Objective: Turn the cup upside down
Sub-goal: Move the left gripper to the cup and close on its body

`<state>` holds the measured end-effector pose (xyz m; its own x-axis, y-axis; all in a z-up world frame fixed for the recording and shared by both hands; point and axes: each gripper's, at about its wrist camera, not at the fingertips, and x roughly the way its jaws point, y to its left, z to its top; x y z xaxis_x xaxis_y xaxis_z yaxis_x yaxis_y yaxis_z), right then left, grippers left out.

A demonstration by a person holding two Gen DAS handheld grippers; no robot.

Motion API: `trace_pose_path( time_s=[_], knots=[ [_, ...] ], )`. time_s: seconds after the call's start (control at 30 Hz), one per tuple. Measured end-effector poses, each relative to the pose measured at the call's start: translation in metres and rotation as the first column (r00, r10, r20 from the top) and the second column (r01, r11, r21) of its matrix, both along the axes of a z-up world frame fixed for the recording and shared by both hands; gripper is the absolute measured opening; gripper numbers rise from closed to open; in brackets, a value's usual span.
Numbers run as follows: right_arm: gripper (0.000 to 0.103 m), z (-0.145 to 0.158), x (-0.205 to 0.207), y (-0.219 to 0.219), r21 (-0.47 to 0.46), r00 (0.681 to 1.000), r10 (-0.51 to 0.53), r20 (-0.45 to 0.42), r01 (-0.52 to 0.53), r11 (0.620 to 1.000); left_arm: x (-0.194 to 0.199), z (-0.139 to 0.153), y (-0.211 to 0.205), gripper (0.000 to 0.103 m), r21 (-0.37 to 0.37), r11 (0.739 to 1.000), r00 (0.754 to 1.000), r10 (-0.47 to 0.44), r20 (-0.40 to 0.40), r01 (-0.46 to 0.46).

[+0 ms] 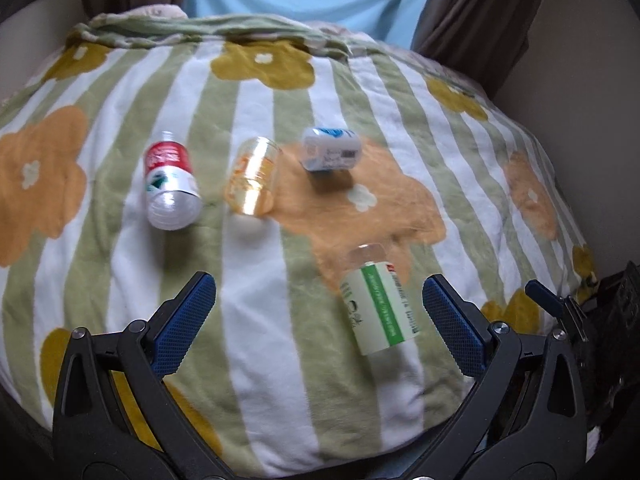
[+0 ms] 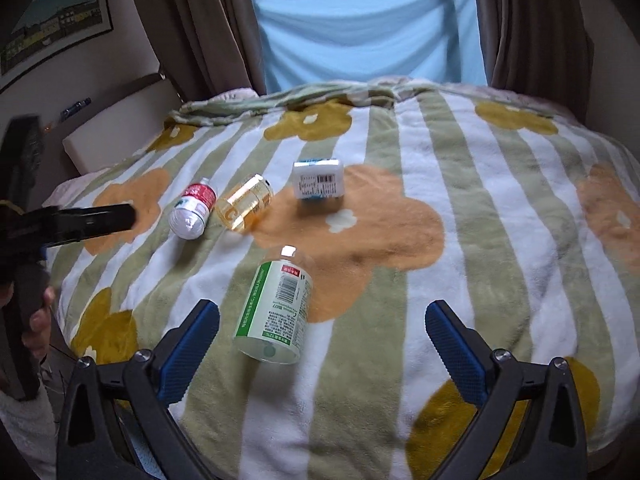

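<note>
A clear cup with an orange print point(image 1: 251, 178) lies on its side on the flowered blanket, between a red-labelled bottle and a small white box. It also shows in the right wrist view point(image 2: 244, 208). My left gripper point(image 1: 318, 322) is open and empty, well short of the cup. My right gripper point(image 2: 322, 344) is open and empty, with a green-labelled bottle point(image 2: 276, 314) lying just ahead between its fingers. The left gripper's body point(image 2: 72, 222) shows at the left edge of the right wrist view.
A red-labelled bottle point(image 1: 170, 186) lies left of the cup. A white box with blue print point(image 1: 330, 150) stands right of it. The green-labelled bottle point(image 1: 380, 308) lies nearest. Everything rests on a striped, flowered blanket point(image 2: 460, 264). Curtains and a blue sheet hang behind.
</note>
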<state>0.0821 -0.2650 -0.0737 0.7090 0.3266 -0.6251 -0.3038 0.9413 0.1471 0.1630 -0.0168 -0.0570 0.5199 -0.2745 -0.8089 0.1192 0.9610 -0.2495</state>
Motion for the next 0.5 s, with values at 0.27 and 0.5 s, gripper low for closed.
trace_pose_path(
  time_s=[0.27,0.5],
  knots=[
    [0.103,0.004,-0.037,-0.023,0.067,0.994,0.041,0.104,-0.048,0.997,0.057,-0.053,-0.070,0.102,0.060,0.994,0.942,-0.063,-0.329,0.087],
    [0.103,-0.006,-0.044,-0.044,0.136,0.995,0.045,0.092,-0.057,0.989,0.088,-0.104,-0.084,0.095,0.032,0.999,0.842,0.002,-0.539,0.018]
  ],
)
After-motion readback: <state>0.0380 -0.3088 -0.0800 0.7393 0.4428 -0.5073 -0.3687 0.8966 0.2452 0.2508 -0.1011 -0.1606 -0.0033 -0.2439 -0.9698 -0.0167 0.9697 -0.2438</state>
